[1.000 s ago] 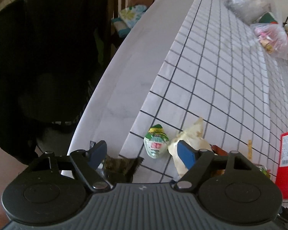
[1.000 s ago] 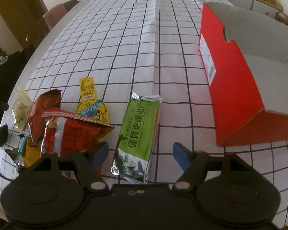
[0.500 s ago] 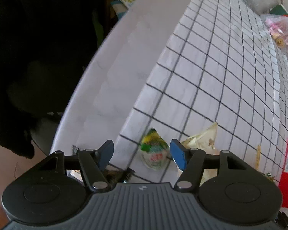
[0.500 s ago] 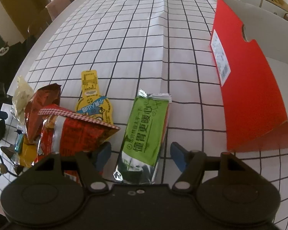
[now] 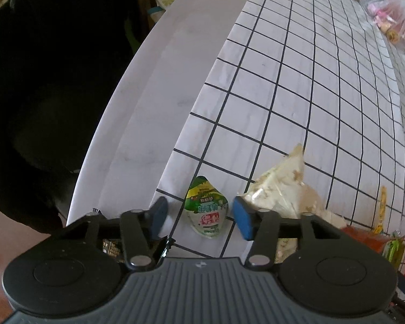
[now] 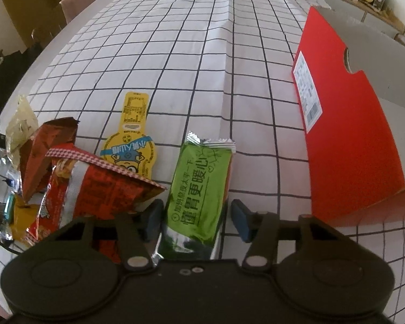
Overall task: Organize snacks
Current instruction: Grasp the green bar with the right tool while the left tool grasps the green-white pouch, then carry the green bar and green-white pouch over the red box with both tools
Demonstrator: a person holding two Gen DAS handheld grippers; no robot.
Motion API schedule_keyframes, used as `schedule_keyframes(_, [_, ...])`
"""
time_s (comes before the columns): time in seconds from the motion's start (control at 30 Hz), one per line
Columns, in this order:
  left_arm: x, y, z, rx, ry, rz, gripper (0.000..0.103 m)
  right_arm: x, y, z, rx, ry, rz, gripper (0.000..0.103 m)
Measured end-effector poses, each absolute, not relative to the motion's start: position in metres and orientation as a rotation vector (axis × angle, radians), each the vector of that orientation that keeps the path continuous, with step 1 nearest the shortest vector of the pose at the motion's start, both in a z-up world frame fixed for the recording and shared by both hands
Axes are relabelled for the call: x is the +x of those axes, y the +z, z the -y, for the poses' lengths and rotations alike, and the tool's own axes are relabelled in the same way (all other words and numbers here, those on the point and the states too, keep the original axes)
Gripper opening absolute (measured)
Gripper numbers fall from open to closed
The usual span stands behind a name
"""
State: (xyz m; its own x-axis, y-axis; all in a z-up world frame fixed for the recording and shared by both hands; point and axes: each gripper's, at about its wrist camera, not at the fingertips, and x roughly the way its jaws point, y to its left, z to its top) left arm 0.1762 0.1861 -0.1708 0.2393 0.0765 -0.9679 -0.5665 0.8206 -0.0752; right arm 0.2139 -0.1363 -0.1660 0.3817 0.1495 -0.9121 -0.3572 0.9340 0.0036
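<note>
A small green-and-white pouch lies on the checked cloth near the table's left edge. My left gripper straddles it, jaws closing, with a slim gap still showing on each side. A beige packet lies just right of it. In the right wrist view a long green packet lies lengthwise between the fingers of my right gripper. Those jaws are closing too, and the pads stand close beside the packet's edges. An open red box stands to the right.
Left of the green packet lies a pile: a red snack bag, a brown packet, a yellow cartoon card and a beige packet. Plastic bags sit far back. Chairs and dark clothing border the left edge.
Both pairs of jaws have narrowed. The left gripper shifted from the dark wrapper at the table edge to straddle the green-and-white pouch. The right gripper stayed over the green packet.
</note>
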Motion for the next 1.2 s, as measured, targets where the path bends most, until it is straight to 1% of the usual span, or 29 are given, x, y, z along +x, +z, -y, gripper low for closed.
schedule_keyframes(0.03, [0.177, -0.170, -0.186, -0.455, 0.464, -1.261, 0.038, 0.213, -0.166, 0.136, -0.216, 0.321, -1.129, 0.043])
schedule_keyframes(0.1, [0.176, -0.169, -0.186, -0.454, 0.462, -1.260, 0.034, 0.213, -0.165, 0.138, -0.208, 0.315, -1.124, 0.042])
schedule_keyframes(0.37, [0.169, -0.169, -0.192, -0.502, 0.452, -1.249, 0.033, 0.211, -0.158, 0.151, -0.147, 0.281, -1.115, 0.041])
schedule_keyframes(0.57, [0.160, -0.161, -0.192, -0.528, 0.443, -1.230, 0.033, 0.200, -0.141, 0.160, -0.102, 0.279, -1.092, 0.041])
schedule_keyframes(1.03, [0.120, -0.097, -0.167, -0.499, 0.340, -1.109, 0.033, 0.162, -0.078, 0.182, -0.047, 0.295, -0.983, 0.041])
schedule_keyframes(1.2, [0.117, -0.072, -0.141, -0.455, 0.260, -1.088, 0.033, 0.155, -0.051, 0.193, -0.034, 0.288, -0.948, 0.041])
